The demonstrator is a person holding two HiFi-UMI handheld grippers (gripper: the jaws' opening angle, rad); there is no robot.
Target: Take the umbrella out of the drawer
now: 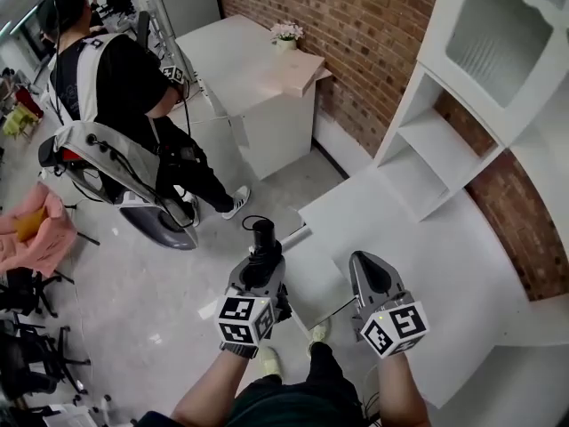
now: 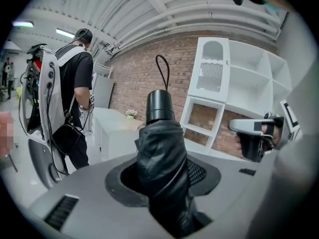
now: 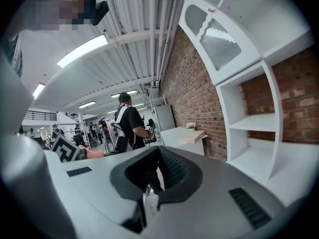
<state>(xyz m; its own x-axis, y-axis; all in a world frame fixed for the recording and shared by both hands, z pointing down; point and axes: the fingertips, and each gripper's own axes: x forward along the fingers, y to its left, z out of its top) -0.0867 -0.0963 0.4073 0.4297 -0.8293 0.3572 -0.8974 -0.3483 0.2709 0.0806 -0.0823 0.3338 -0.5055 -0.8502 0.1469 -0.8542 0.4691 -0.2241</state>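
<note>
A folded black umbrella (image 1: 263,238) with a round black handle and a wrist loop stands upright in my left gripper (image 1: 260,263), whose jaws are shut on its wrapped canopy. In the left gripper view the umbrella (image 2: 161,148) fills the middle between the jaws of the left gripper (image 2: 164,188). Below and between my hands, the white drawer (image 1: 311,290) stands pulled out from the low white counter (image 1: 436,256). To the right of the umbrella, my right gripper (image 1: 364,269) is raised with its jaws together and nothing in them; it also shows as the right gripper (image 3: 148,185) (image 2: 255,139).
A person wearing a backpack rig (image 1: 120,87) stands at the far left. A white cabinet (image 1: 258,78) with a small flower pot (image 1: 286,34) sits against the brick wall (image 1: 356,25). A white shelf unit (image 1: 453,123) rises at the right. Black chairs (image 1: 27,327) are at the left edge.
</note>
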